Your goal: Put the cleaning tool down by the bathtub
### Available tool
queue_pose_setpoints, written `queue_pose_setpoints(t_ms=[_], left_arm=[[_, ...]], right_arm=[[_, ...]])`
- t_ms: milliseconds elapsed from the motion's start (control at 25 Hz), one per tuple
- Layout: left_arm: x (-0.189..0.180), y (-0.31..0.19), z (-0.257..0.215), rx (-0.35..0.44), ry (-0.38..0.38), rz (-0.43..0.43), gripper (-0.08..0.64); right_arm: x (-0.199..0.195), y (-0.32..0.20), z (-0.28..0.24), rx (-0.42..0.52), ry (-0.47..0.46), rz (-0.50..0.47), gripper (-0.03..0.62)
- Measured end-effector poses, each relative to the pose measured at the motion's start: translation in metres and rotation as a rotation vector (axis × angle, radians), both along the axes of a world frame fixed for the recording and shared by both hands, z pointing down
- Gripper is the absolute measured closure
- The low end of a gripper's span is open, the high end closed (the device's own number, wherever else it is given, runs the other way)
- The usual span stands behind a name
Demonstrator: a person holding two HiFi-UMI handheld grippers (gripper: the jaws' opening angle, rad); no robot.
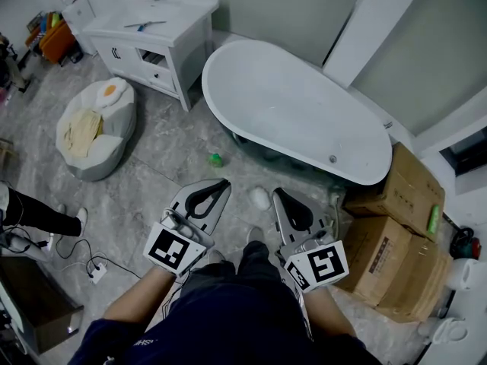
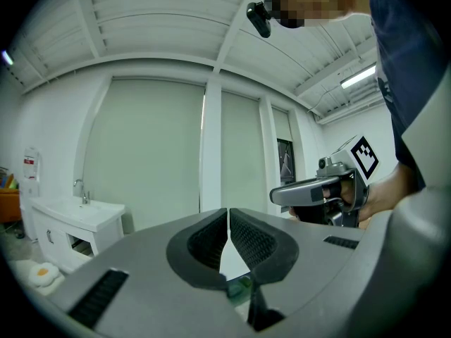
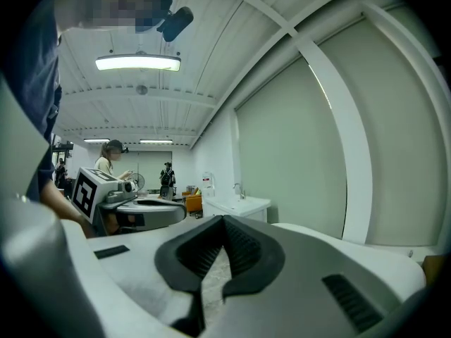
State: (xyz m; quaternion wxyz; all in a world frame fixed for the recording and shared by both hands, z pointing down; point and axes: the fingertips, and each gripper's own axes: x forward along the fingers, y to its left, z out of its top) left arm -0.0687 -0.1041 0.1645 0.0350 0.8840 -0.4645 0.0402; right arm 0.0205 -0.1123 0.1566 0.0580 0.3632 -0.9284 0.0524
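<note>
Dark navy short-sleeved top [image 1: 228, 318]; grey left claw [image 1: 226, 182] and right claw [image 1: 277, 192], black ribbed pads [image 2: 206, 242], black-and-white marker cubes [image 1: 173, 249].

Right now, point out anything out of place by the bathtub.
A small green object and a white lump lie loose on the floor beside the bathtub. Cardboard boxes stand piled by its right end, odd for a bathroom. What the two loose things are cannot be told.

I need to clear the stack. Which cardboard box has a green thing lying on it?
The top cardboard box, beside the bathtub; a green object lies at its right edge. The lower boxes carry none.
</note>
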Motion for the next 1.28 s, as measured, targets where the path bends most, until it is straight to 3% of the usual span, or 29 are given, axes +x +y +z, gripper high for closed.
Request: queue_pose_setpoints(t_ms=[1280], left_arm=[[-0.006,0.013,0.001,0.005,0.005,-0.019,0.526]], right_arm=[[-0.011,0.016,0.006,-0.018,0.015,-0.058,0.588]])
